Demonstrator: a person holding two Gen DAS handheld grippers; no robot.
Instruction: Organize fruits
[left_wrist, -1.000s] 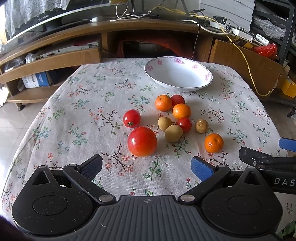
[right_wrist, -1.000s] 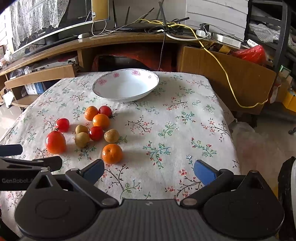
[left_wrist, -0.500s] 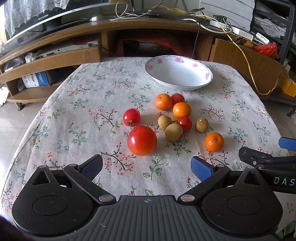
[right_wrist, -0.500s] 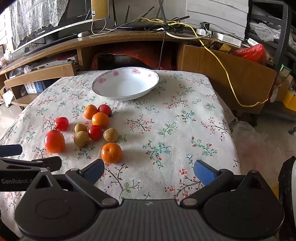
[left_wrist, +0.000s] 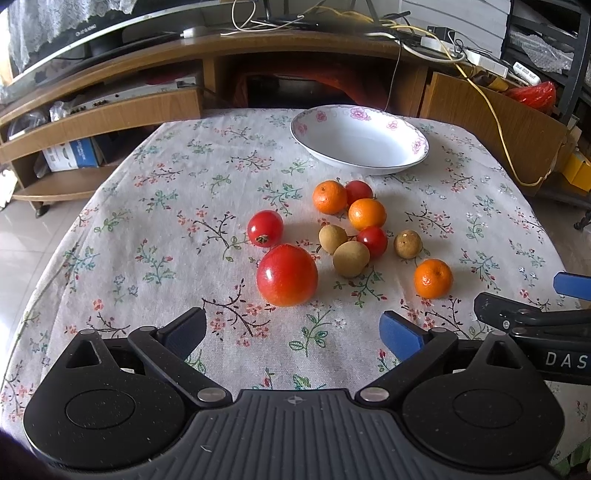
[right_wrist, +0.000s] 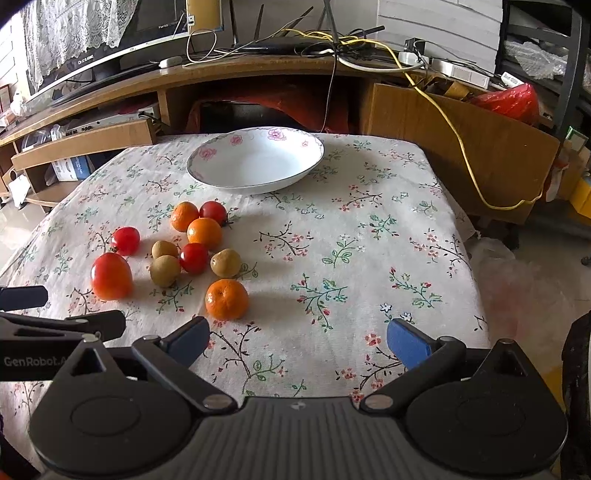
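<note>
On the floral-cloth tabletop (left_wrist: 159, 206), before one empty white floral-rimmed bowl (left_wrist: 360, 142), lie four red tomatoes (left_wrist: 287, 275), three orange mandarins (left_wrist: 433, 278) and three tan longans (left_wrist: 351, 258). Left tongs (left_wrist: 293, 332) and right tongs (right_wrist: 298, 341) both spread, holding nothing.

The far cherry tomato (left_wrist: 359, 191) peeks out from behind two oranges (left_wrist: 330, 196). The right gripper (left_wrist: 554, 314) is cut off by the picture's edge.

On the counter (left_wrist: 155, 236), the bowl (left_wrist: 360, 142) sits at the far side. The fruits (left_wrist: 347, 236) lie clustered before it, left of centre from the right wrist view, the largest nearest.
</note>
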